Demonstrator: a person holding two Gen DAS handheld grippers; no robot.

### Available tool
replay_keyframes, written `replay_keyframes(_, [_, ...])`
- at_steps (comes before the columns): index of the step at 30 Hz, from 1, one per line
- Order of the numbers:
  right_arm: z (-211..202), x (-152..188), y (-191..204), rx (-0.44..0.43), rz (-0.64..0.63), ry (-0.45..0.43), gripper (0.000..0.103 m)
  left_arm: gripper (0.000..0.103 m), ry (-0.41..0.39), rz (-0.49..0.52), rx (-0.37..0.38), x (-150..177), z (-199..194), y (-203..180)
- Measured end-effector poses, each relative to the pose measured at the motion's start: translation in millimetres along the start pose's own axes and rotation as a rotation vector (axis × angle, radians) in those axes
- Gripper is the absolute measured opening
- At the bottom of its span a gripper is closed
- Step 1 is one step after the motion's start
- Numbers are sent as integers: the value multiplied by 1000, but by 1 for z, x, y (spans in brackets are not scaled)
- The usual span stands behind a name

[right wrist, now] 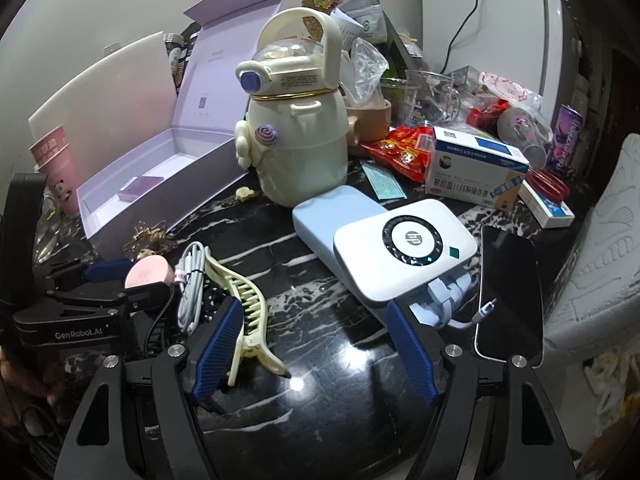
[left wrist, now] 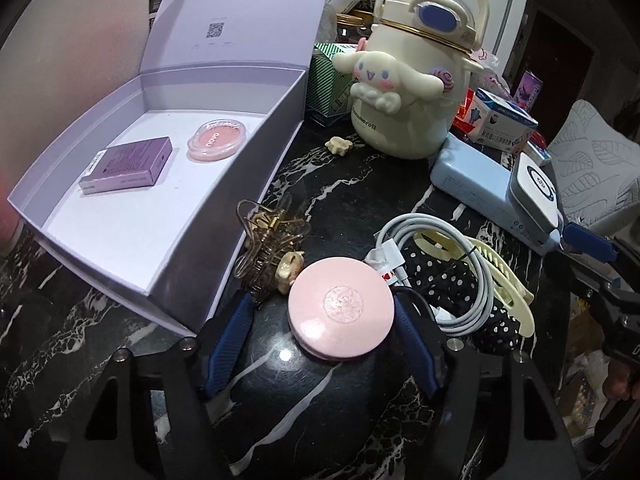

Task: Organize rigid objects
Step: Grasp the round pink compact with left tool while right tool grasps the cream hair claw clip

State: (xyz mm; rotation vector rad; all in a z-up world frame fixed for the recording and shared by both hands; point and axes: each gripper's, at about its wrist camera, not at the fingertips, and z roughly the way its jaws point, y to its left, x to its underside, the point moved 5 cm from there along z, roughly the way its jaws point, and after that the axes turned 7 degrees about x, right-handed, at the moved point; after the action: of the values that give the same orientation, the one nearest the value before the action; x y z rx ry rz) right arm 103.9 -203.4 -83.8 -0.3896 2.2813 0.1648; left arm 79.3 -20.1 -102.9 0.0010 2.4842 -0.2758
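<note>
A round pink compact (left wrist: pixel 340 312) lies on the black marble table (left wrist: pixel 320 184) between the fingers of my left gripper (left wrist: pixel 323 300). The right finger touches its rim, but a gap shows at the left finger, so the gripper is open. From the right wrist view the same compact (right wrist: pixel 149 271) sits inside that gripper. My right gripper (right wrist: pixel 314 305) is open over bare marble, with a cream hair claw (right wrist: pixel 240 284) against its left finger and a white HP device (right wrist: pixel 408 252) just beyond its right fingertip. The open lilac box (left wrist: pixel 240 184) holds a small purple box (left wrist: pixel 126 166) and a blush pan (left wrist: pixel 218 140).
A cream character bottle (left wrist: pixel 408 92) stands behind. A gold wire clip (left wrist: pixel 268 240), a coiled white cable (left wrist: pixel 460 240) and dotted cloth (left wrist: pixel 432 276) crowd the compact. A blue power bank (right wrist: pixel 332 212) lies under the HP device, a phone (right wrist: pixel 512 292) beside it. Cartons and cups fill the back right.
</note>
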Motion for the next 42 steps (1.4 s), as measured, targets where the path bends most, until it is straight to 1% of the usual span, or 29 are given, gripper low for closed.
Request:
replay_keyframes(2, [2,1,-2,-1,6,6,75,60,2,17,4,0,0,-3])
replay_keyframes(3, [3,1,-3,-1,9,8,75,59,2,26,5,0,0,-4])
replay_keyframes(4, [4,2,-4,-1,12,10,75,53,-1,30,10,-1,0,-5])
replay_keyframes(5, [4,2,-5,-1,16,12,75,51,-3,31,14,-1,0,-5])
replay_keyframes(7, [6,2,-7,-2,23,12,75,51,-1,37,11,-1,0,-6])
replay_keyframes(15, [5,3,-8,-14,29,12,75,51,21,-1,59,7,-10,-6])
replay_keyframes(24, [5,10,3,-36,9,25,75,51,38,-4,37,27,-27,-1])
replay_keyframes(28, [13,12,11,-56,7,44,74,51,34,-1,22,33,-31,1])
replay_keyframes(30, [22,12,15,-71,7,74,66,51,28,-6,23,34,-32,2])
replay_keyframes(31, [26,13,17,-74,5,86,59,51,26,-6,23,34,-32,2])
replay_keyframes(32, [28,12,18,-76,1,93,56,51,25,-4,21,34,-32,3])
replay_keyframes(36, [36,10,26,-75,-28,111,53,51,18,12,16,34,-32,2])
replay_keyframes(40, [41,10,31,-88,-46,130,47,51,15,33,12,34,-31,1])
replay_keyframes(42, [42,9,33,-83,-56,134,40,51,13,41,10,33,-31,1])
